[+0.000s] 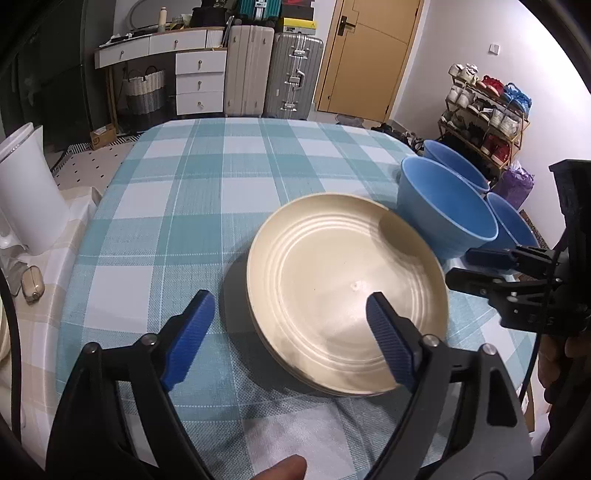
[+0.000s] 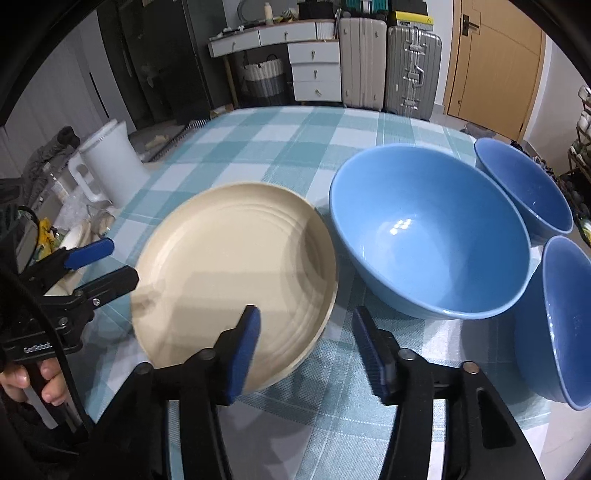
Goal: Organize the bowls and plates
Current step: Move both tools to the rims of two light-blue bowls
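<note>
Plates (image 1: 343, 291) stacked mid-counter (image 1: 184, 206), bowls (image 2: 428, 229) just right. Both tools, left (image 1: 284, 339) & right (image 2: 306, 354), released, nothing between the jaws. Plates look stiff, smooth, prob. breakable & slick; pinch at near rim. Bowls heavier, take by rim wall.

A wooden door (image 1: 369, 55) stands shut beside two suitcases (image 1: 273, 74) and white drawers (image 1: 200, 83). A shoe rack (image 1: 484, 118) lines the pale wall (image 1: 461, 33).

Both wrist views look steeply down, close over the shared cream plates (image 1: 347, 295) (image 2: 236, 280).
</note>
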### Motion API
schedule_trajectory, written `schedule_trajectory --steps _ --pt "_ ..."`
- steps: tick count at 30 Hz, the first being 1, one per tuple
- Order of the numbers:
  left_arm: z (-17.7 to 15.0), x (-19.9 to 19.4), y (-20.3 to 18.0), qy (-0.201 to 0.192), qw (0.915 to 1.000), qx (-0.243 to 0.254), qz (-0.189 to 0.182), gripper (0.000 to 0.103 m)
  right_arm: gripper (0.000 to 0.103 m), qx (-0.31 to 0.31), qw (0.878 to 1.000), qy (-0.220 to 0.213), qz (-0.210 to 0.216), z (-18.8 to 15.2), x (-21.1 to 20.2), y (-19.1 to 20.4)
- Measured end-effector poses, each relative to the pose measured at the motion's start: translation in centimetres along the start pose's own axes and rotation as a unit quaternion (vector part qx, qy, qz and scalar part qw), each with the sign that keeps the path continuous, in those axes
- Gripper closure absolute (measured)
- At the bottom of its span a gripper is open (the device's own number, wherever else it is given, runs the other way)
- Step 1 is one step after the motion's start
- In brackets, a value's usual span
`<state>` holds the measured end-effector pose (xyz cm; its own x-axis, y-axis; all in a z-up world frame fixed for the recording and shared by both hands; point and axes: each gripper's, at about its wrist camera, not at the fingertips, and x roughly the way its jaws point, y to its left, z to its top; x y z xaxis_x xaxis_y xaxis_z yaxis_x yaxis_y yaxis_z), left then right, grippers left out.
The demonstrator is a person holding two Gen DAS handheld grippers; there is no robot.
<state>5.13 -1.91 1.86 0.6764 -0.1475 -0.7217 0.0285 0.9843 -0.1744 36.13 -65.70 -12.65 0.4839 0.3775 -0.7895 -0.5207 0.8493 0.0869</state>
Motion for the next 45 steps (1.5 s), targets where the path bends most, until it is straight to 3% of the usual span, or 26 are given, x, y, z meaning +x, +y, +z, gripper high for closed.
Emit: schedule_trajectory --steps 1,3,8,22,34,45 --pt "0.1 -0.3 -0.2 -0.002 1.0000 0.000 -0.002 0.014 0.023 0.004 1.000 -0.013 0.003 0.1 -0.7 -0.2" --pt "0.4 -0.8 -0.4 -0.008 0.9999 0.001 -0.008 0.001 0.017 0.013 0.999 -0.033 0.014 0.3 -1.9 -0.7" --pt "1.6 -2.4 -1.6 -0.029 0.9995 0.012 -0.008 0.001 0.001 0.041 0.995 -0.082 0.031 0.8 -5.1 -2.7" --pt "6.0 -6.0 -6.9 -0.063 0.9967 0.044 -0.027 0.001 0.001 0.074 0.983 -0.155 0.064 0.2 -14.1 -7.1" --pt "10.6 -7.7 -12.0 -0.073 0.9942 0.055 -0.057 0.001 0.001 0.082 0.974 -0.210 0.033 0.4 -23.2 -11.1" --pt "14.9 -7.1 -16.0 -0.075 0.9929 0.062 -0.068 0.001 0.001 0.094 0.969 -0.227 0.009 0.9 -27.4 -16.0"
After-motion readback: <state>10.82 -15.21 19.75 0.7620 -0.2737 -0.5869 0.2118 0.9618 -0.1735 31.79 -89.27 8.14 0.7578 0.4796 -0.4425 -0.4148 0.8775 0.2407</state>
